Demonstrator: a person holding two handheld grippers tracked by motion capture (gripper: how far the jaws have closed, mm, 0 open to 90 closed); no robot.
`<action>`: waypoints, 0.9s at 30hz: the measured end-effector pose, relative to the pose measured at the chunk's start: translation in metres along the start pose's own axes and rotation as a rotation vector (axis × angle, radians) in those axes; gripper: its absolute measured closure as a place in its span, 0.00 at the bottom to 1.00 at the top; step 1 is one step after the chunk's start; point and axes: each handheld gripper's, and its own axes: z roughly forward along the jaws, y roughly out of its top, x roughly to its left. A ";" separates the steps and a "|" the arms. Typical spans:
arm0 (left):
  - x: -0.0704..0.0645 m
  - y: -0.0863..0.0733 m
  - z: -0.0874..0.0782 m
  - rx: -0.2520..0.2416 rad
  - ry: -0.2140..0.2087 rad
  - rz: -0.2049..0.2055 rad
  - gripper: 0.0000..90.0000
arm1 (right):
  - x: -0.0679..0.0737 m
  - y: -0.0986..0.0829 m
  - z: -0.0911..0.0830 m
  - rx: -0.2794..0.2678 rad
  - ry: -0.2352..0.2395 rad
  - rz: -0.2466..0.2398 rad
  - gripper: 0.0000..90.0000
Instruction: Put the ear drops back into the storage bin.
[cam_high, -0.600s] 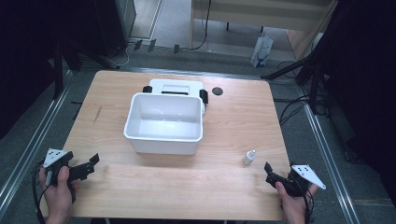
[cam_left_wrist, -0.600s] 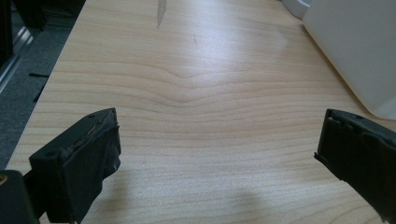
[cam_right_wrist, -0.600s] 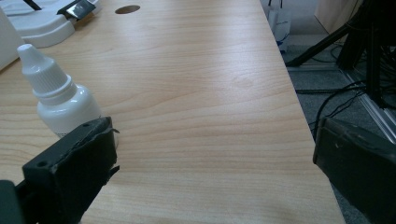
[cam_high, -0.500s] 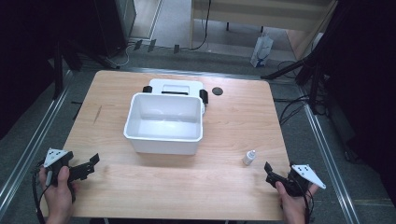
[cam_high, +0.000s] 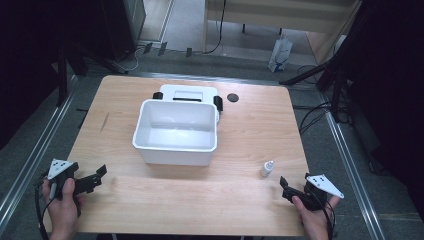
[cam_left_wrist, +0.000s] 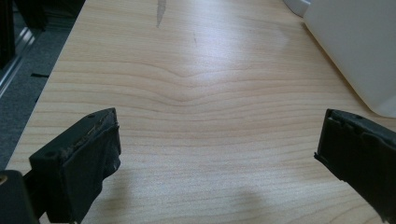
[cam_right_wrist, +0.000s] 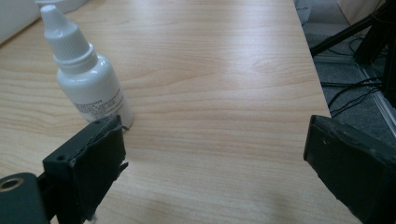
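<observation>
While the right gripper (cam_high: 286, 186) is sitting at the near right corner of the table (cam_high: 240, 200), its jaws are standing wide apart with nothing between them, and it is resting where it was half a second ago; compared with the earlier high views, nothing on the table is showing any shift. In the right gripper view the small white dropper bottle (cam_right_wrist: 86, 74) is standing upright just beyond the left jaw (capped, with a printed label too fine to read), off to that side rather than between the jaws. Seen from above, the same bottle (cam_high: 267, 168) is standing near the gripper, slightly ahead of it and toward the table's middle.

At the near left corner the left gripper (cam_high: 98, 176) is likewise lying idle with its jaws spread wide over bare wood, the wall of the white tub (cam_left_wrist: 355, 46) showing at the upper right of its own view.

Farther in, that tub (cam_high: 176, 131) is sitting at the centre of the table, open and apparently empty, with a white lid or tray (cam_high: 187, 93) touching its far side and a small dark disc (cam_high: 232, 97) beyond on the right.

Since nothing is moving yet, I judge the work is only beginning: the bottle is looking like the first pick, and the right gripper is needing a swing leftward to bracket it.
</observation>
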 end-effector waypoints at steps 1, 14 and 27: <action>0.000 0.000 0.000 -0.002 -0.001 0.001 0.00 | 0.000 0.001 0.000 0.007 -0.001 -0.002 0.06; 0.002 0.000 0.000 -0.004 -0.014 -0.010 0.00 | 0.005 0.031 0.002 0.213 0.099 -0.221 0.10; 0.004 0.001 0.001 -0.002 -0.024 -0.028 0.00 | 0.019 0.085 0.015 0.500 0.193 -0.469 0.20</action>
